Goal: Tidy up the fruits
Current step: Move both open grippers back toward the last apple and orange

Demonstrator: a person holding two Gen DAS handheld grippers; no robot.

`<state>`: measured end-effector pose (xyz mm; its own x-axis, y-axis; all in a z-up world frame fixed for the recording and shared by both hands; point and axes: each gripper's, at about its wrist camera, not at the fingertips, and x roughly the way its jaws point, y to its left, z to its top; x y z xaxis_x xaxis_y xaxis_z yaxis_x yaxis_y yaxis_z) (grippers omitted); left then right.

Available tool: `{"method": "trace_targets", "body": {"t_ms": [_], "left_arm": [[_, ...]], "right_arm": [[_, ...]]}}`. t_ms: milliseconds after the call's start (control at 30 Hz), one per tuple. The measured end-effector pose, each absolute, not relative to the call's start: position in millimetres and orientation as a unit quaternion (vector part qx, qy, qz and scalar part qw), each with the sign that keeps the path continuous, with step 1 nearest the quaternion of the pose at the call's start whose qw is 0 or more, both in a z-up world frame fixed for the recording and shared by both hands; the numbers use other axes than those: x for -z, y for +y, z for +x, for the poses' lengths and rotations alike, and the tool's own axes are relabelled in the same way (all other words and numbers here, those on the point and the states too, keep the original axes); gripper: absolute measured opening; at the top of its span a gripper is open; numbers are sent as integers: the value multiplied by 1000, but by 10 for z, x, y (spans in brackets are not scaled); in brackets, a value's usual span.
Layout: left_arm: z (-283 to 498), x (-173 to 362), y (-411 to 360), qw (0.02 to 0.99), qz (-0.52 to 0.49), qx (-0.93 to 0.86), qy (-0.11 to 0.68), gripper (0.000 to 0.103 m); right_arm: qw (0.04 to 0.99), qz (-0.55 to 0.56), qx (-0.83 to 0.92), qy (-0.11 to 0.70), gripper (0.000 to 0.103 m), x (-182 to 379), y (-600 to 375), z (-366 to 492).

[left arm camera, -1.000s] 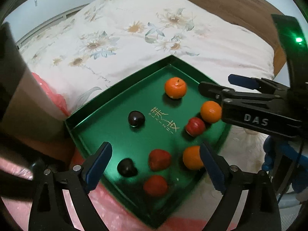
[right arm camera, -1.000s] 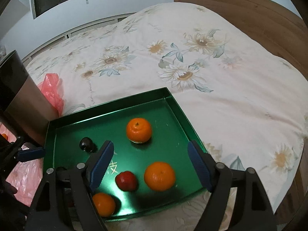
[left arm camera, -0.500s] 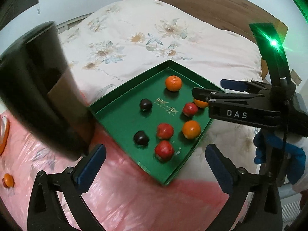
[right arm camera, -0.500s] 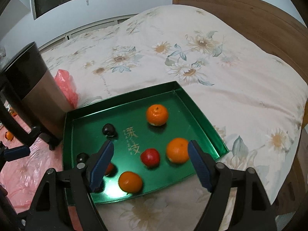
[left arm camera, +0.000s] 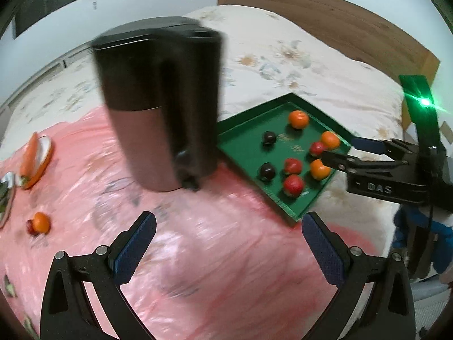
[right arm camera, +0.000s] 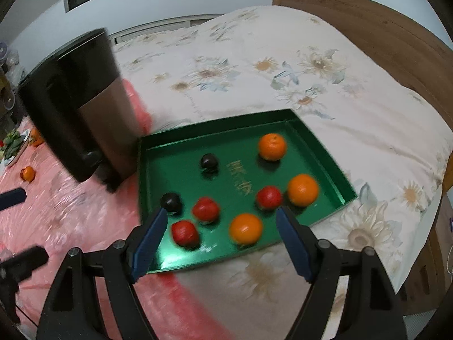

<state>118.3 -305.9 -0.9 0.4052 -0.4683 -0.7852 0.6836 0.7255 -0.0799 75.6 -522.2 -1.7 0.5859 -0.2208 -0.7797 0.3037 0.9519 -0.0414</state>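
Note:
A green tray (right arm camera: 317, 141) lies on the bed and holds three oranges, three red fruits and two dark fruits. It shows at the right in the left wrist view (left arm camera: 240, 130). A loose orange (left arm camera: 41, 221) with a small red fruit beside it lies on the pink plastic sheet at the far left; the orange also shows in the right wrist view (right arm camera: 27, 172). My left gripper (left arm camera: 226, 249) is open and empty above the pink sheet. My right gripper (right arm camera: 220, 240) is open and empty, held just above the tray's near edge; it shows from the side in the left wrist view (left arm camera: 354, 153).
A tall black and brown kettle-like container (left arm camera: 161, 107) stands on the pink sheet (left arm camera: 198, 255) left of the tray. An orange-rimmed plate (left arm camera: 36, 158) sits at the far left. A floral duvet (right arm camera: 254, 70) covers the bed, with a wooden headboard (right arm camera: 382, 34) behind.
Both grippers have pulled back from the tray. My left gripper swung left, bringing the dark container, the plate and the loose orange into view. Both stay open.

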Motion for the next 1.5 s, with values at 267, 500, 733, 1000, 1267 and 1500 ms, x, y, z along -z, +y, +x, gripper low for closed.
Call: {"method": "trace_targets", "body": {"t_ms": [267,500,733,1000,1267,1500], "left_arm": [[1268,13,-2346,856,119,276,420,101],[1361,54,-1831,873,90,213,429,101],[1473,65,-1566,880,88,174,433,101],[1563,63,-1221,892,88,137,422,101],[1685,160,-890,884,93,113,444,101],[1841,266,-556,875,84,94,468,101]], "right_arm": [[890,38,103,442,103,46,-4674,718],[899,18,57,434,103,31,-4221,791],[892,6,17,452,103,136,-3899,869],[889,-5,-12,458,103,229,-3611,1004],[885,-14,-50,462,103,294,-3306,1118],[878,-30,-109,464,103,371,-2927,1275]]}}
